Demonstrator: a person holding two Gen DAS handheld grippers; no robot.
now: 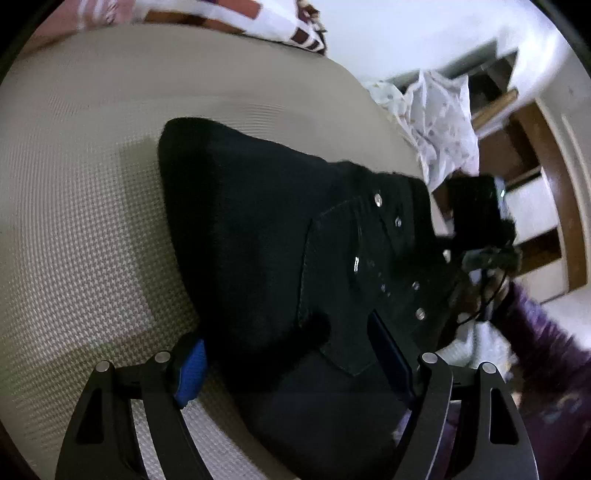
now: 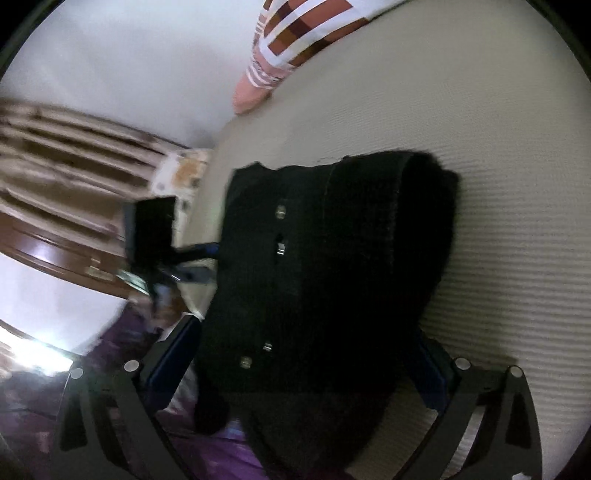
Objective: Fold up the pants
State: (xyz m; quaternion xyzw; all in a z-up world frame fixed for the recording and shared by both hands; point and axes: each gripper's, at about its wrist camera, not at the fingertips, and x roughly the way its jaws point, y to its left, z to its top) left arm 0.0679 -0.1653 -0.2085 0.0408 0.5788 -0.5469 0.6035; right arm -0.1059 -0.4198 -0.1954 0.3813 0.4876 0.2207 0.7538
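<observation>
Black pants (image 1: 280, 236) lie bunched on a beige woven bed surface (image 1: 81, 206), waistband and metal rivets showing. The left gripper (image 1: 291, 365) has its jaws apart, straddling the fabric at one edge. The right gripper (image 2: 303, 365) likewise has its jaws spread wide around the pants. A patterned pillow (image 2: 306, 33) sits beyond.
</observation>
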